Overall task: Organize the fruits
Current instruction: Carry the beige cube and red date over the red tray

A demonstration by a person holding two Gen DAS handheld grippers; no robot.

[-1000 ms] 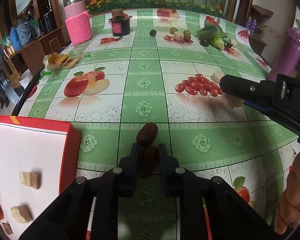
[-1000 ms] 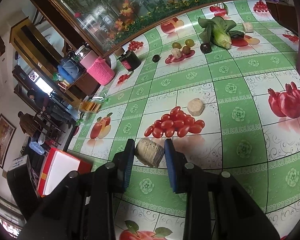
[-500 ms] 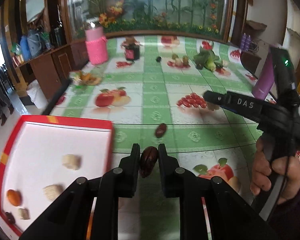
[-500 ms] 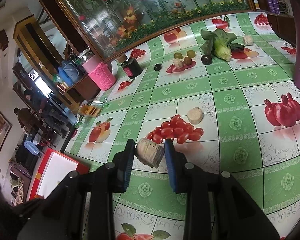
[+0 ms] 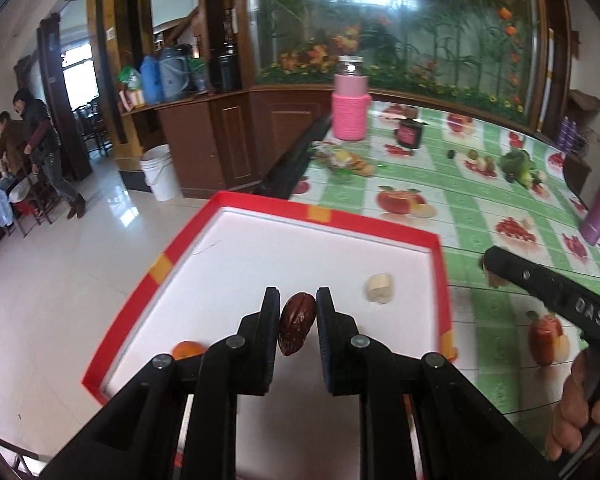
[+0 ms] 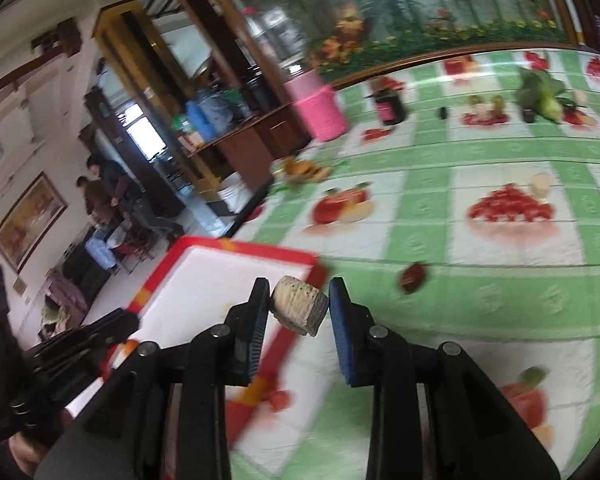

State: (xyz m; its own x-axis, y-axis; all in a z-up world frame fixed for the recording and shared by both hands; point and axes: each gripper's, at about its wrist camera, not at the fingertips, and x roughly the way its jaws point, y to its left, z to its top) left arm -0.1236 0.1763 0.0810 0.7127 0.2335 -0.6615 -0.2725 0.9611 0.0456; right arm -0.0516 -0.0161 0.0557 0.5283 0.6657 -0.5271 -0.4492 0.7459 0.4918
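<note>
Fruits ride in both grippers: my left gripper (image 5: 298, 312) pinches a date (image 5: 297, 323) over the red tray (image 5: 440, 268), my right gripper (image 6: 299, 307) a pale chunk (image 6: 299, 311) near its far corner. I judge an early release could drop that chunk onto the counter (image 6: 500, 300).

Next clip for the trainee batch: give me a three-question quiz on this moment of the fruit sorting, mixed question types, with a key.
1. True or false: the left tool is empty.
2. Multiple choice: what does the right tool hold? A) an orange fruit B) a pale, cut chunk C) a green vegetable
3. Short answer: where does the second dark red date, the one not held, lie?

Key:
1. False. It is closed on a dark red date, above the red-rimmed tray.
2. B. The pale chunk sits between its blue pads.
3. On the green tablecloth, outside the tray and to its right in the right wrist view.
</note>
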